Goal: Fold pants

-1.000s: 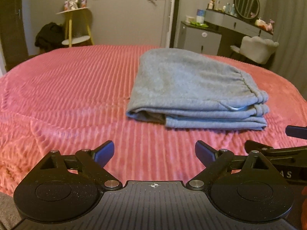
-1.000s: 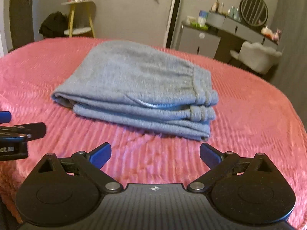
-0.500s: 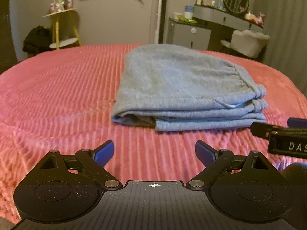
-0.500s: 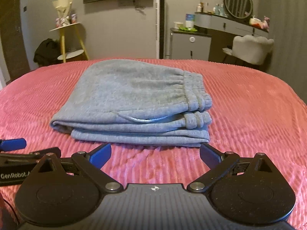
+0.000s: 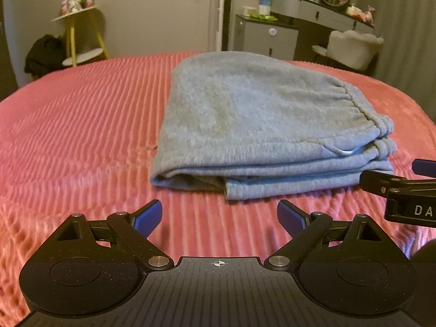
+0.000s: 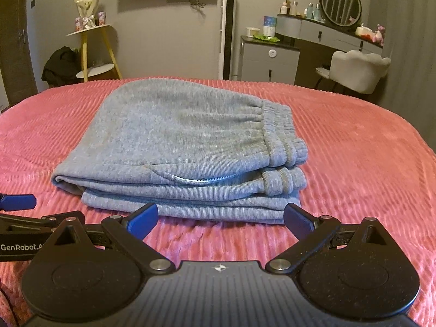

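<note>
Grey sweatpants (image 5: 259, 125) lie folded into a thick stack on the pink ribbed bedspread (image 5: 76, 125), elastic waistband to the right; they also show in the right wrist view (image 6: 185, 147). My left gripper (image 5: 219, 218) is open and empty, just short of the stack's near left edge. My right gripper (image 6: 220, 219) is open and empty, its fingertips close to the stack's near edge. Each gripper shows at the edge of the other's view.
The bedspread (image 6: 368, 158) spreads wide on all sides of the pants. Beyond the bed stand a yellow-legged side table (image 6: 92, 54), a grey cabinet (image 6: 269, 60), a dressing table with a round mirror (image 6: 340, 2) and a white chair (image 6: 357, 68).
Both grippers have moved closer to the folded pants and levelled out, staying open. The pants have not moved.
</note>
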`<state>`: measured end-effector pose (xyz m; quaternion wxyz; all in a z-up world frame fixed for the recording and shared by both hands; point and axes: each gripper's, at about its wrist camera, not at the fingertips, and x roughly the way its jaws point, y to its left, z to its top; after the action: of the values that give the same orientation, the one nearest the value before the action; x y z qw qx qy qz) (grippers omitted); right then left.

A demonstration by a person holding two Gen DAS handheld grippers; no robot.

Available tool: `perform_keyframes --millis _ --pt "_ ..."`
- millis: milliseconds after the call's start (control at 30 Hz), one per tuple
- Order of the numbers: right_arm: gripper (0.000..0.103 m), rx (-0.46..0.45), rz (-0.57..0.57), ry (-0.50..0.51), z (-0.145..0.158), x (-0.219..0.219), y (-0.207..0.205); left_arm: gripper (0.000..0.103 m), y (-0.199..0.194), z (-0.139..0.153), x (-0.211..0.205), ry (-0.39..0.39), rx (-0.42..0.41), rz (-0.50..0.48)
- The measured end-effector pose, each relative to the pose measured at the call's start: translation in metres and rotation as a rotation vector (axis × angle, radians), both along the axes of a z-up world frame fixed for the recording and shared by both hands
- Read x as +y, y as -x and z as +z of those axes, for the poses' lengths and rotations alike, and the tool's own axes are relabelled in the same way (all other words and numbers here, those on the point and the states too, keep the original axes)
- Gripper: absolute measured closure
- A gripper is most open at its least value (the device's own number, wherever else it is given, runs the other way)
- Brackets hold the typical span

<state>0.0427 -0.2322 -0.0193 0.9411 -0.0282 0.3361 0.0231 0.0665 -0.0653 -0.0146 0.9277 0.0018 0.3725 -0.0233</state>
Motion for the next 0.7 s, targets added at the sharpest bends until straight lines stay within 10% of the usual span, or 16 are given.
perform_keyframes --millis 700 --pt "0.004 0.009 -0.020 -0.051 -0.004 -0.012 -0.004 0.008 0.002 -0.020 0.004 0.014 0.036 0.017"
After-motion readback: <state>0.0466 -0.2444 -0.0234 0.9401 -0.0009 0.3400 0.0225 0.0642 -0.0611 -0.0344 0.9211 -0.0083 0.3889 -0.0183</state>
